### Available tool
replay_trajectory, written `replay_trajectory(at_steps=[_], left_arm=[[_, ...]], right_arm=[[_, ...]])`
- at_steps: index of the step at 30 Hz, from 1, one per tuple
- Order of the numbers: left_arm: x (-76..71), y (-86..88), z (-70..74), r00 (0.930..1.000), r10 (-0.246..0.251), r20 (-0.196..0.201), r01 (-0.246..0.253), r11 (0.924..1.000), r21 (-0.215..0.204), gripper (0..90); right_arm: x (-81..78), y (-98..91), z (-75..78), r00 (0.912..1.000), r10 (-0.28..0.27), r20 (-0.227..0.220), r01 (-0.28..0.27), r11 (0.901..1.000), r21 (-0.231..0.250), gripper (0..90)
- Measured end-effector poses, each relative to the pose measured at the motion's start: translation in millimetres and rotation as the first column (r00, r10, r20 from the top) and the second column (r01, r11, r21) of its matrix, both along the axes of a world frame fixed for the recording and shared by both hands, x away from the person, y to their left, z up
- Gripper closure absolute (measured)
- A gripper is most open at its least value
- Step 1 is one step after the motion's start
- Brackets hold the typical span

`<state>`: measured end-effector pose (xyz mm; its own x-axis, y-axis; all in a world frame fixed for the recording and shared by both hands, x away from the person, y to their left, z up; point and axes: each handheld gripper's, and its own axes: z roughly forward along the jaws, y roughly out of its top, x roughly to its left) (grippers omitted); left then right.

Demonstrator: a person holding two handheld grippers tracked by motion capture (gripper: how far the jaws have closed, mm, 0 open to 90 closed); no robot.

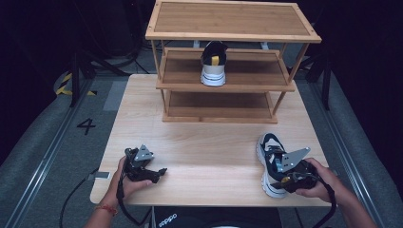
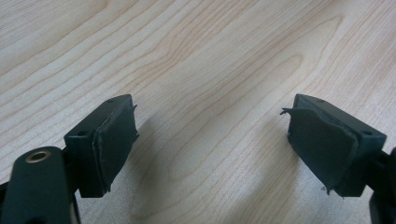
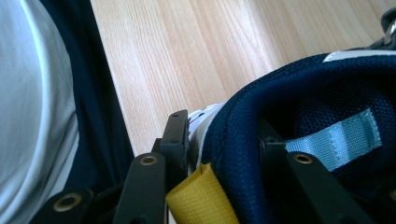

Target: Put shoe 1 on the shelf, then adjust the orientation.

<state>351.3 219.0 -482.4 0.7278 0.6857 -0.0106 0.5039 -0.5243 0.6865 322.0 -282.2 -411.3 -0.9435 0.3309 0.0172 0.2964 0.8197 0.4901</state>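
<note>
On the light wooden worktop [image 1: 209, 142], the wooden shoe rack [image 1: 228, 61] is standing at the far edge and serving as the landmark for everything else. Well in front of the shoe rack and off to its left, the left gripper [image 1: 159, 172] is resting low over the worktop in the person's left hand [image 1: 124, 180], its cable trailing off the near edge. In the left gripper view the left gripper [image 2: 210, 144] is showing its two black jaws spread wide apart, with bare wood grain lying between them and nothing caught there.

On the middle shelf of the shoe rack, a navy and white sneaker [image 1: 213, 63] is sitting with its heel and yellow pull tab facing the person.

In front of the shoe rack and off to its right, a second sneaker [image 1: 269, 159] of the same colours is lying on the worktop, toe pointing toward the rack. The right gripper [image 1: 285, 178], held in the right hand [image 1: 323, 183], is sitting at that shoe's heel. In the right gripper view, the right gripper [image 3: 219, 140] is pinching the navy heel collar [image 3: 243, 140]: one jaw is pressing outside the heel, the other is reaching inside the opening, and the yellow heel tab [image 3: 201, 198] is sticking up just beside the outer jaw.
</note>
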Motion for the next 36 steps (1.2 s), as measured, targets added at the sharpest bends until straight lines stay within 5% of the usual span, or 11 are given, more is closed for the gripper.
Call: replay_trajectory(at_steps=[13, 25, 36], left_arm=[[2.5, 1.1, -0.2, 0.9999, -0.012, -0.007, 0.012, 0.9999, -0.006, 16.0], [2.7, 1.3, -0.1, 0.9999, -0.014, -0.008, 0.014, 0.9999, -0.005, 16.0], [0.8, 1.6, 0.0, 1.0000, 0.005, -0.006, -0.005, 1.0000, -0.002, 16.0]], right_arm=[[-2.3, 6.3, 13.5, 0.9984, -0.013, 0.056, 0.013, 0.9999, -0.001, 65.2], [3.3, 13.9, 53.5, 0.9912, 0.005, 0.132, -0.005, 1.0000, 0.002, 65.1], [1.6, 15.3, 95.3, 0.9751, 0.003, 0.222, -0.009, 0.9996, 0.025, 65.0]])
